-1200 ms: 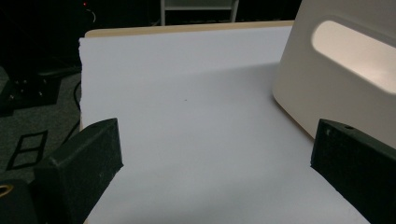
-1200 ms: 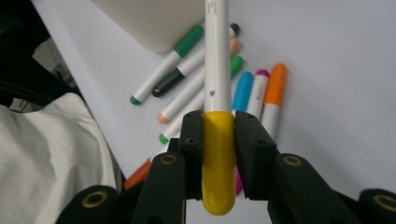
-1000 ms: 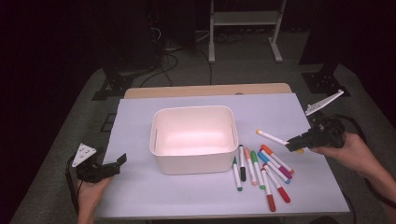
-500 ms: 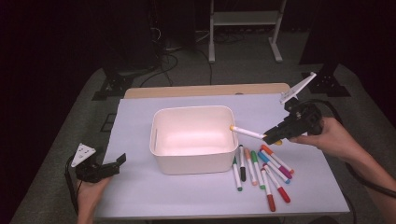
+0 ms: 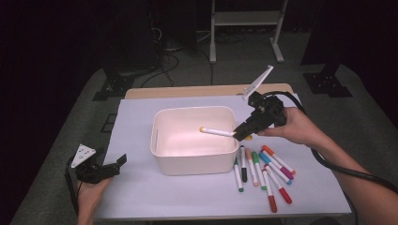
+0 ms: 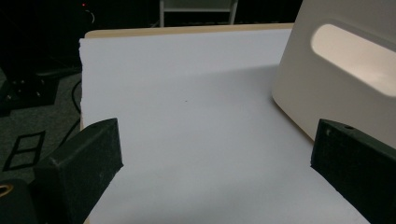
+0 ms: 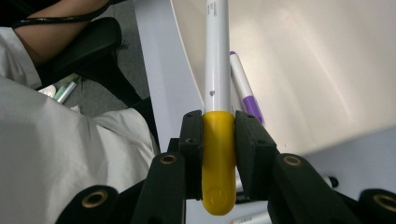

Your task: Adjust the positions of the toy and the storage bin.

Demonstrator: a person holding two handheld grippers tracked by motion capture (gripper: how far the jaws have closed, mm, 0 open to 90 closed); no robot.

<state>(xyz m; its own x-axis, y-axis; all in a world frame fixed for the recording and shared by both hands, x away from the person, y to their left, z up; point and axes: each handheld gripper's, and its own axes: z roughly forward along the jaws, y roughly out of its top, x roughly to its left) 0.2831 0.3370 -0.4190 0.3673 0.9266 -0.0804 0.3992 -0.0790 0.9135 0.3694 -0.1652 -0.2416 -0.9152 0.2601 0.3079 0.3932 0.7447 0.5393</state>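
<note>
Right hand-held gripper [image 5: 240, 133] around yellow-capped marker [image 5: 217, 131] (over white bin [image 5: 195, 161])

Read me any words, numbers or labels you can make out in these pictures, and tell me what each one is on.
Yellow marker, white barrel: small dark print near the top of the right gripper view, too small and blurred to read.
White bin: no text seen.
Markers on the table: none legible.

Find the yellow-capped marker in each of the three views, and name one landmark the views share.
High view: the yellow-capped marker is right of centre, above the white bin, clamped in the right gripper.
Left gripper view: it lies outside this picture.
Right gripper view: centre, upright, cap between the jaws.
Shared landmark: the white bin.
</note>
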